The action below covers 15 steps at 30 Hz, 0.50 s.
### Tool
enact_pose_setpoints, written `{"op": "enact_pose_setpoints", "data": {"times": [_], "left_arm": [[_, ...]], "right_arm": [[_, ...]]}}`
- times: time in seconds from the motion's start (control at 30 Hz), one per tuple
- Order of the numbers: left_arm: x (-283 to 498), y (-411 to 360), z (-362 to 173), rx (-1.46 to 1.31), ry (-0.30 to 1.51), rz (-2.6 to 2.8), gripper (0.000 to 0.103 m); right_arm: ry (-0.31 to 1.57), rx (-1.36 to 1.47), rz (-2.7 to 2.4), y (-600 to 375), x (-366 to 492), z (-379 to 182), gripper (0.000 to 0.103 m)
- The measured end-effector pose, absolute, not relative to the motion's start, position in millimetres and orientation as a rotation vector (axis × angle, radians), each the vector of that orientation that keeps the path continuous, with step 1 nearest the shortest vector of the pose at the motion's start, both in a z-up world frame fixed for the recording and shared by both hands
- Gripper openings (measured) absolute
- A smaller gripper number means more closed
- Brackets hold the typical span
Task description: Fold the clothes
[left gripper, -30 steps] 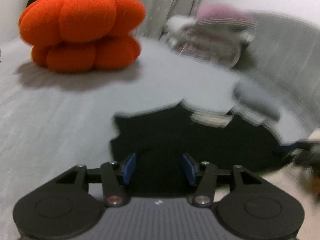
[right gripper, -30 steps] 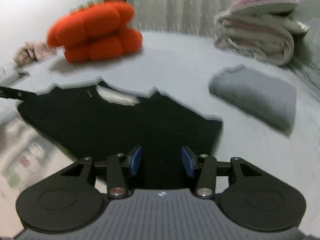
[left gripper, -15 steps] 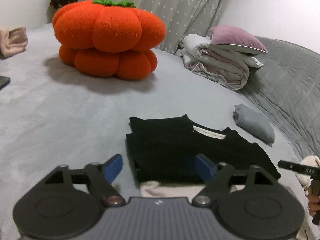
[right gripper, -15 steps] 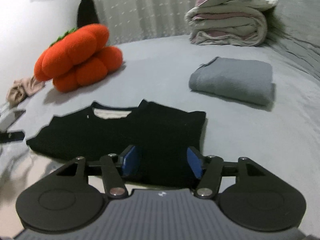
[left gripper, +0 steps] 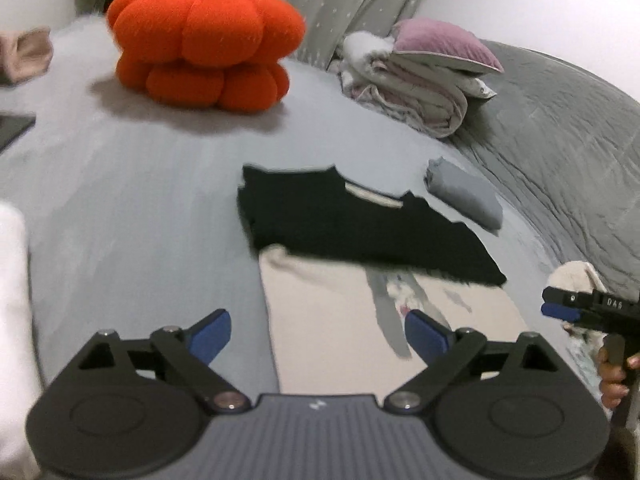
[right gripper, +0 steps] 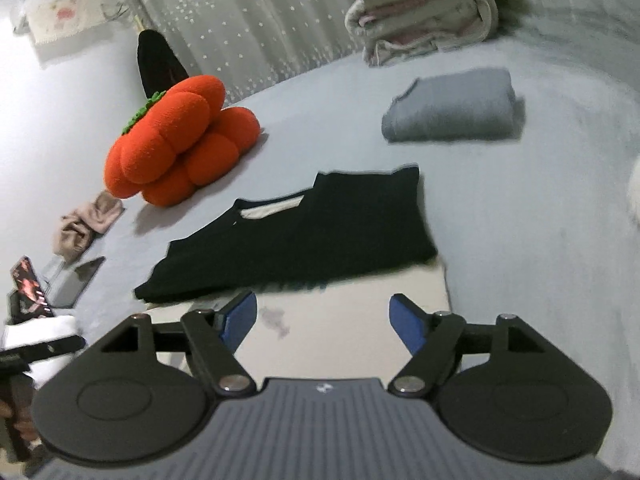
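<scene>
While both pairs of blue-padded jaws are spreading wider with nothing between them, the left gripper (left gripper: 318,334) and the right gripper (right gripper: 323,322) hang released over the near, cream-coloured half of the garment. That cream cloth panel (left gripper: 340,312) lies flat, its near edge hidden under the gripper bodies. The folded black T-shirt with a pale neckband (left gripper: 352,226) lies across the far part of the cream panel, its hem overlapping it and its edges blurred. To the left of the black shirt the pale grey bed cover (left gripper: 140,200) is bare and open. To the right, a small folded grey garment (right gripper: 452,112) sits near the shirt but apart from it, with bare cover between them.

In the left wrist view a white cloth (left gripper: 12,320) fills the near left edge, and the right gripper shows at the right edge in a person's hand (left gripper: 614,376). Farther off on the left sit a plush orange pumpkin cushion with a green stem (left gripper: 200,40), a crumpled beige cloth (right gripper: 86,226) and a flat dark slab (right gripper: 76,282). At the back a stack of folded bedding topped by a mauve pillow (left gripper: 424,68) rests against a grey star-dotted curtain (right gripper: 248,20).
</scene>
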<state>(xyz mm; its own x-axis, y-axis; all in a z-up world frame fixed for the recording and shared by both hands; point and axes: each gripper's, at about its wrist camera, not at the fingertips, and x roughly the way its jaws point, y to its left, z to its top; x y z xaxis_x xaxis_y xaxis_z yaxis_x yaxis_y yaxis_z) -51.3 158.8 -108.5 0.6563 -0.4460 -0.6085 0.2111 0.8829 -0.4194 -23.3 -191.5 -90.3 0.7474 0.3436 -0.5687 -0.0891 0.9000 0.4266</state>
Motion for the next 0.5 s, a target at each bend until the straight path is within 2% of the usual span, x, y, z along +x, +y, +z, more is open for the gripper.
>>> {"op": "enact_pose_setpoints", "data": {"times": [0.27, 0.5], "left_arm": [[-72, 186, -131, -0.467, 0.916, -0.433, 0.094], [-81, 204, -148, -0.548, 1.004, -0.494, 0.086]], "right_arm": [[0.797, 0.446, 0.217, -211, -60, -103, 0.077], [0.877, 0.516, 0.203, -240, -87, -113, 0.077]]}}
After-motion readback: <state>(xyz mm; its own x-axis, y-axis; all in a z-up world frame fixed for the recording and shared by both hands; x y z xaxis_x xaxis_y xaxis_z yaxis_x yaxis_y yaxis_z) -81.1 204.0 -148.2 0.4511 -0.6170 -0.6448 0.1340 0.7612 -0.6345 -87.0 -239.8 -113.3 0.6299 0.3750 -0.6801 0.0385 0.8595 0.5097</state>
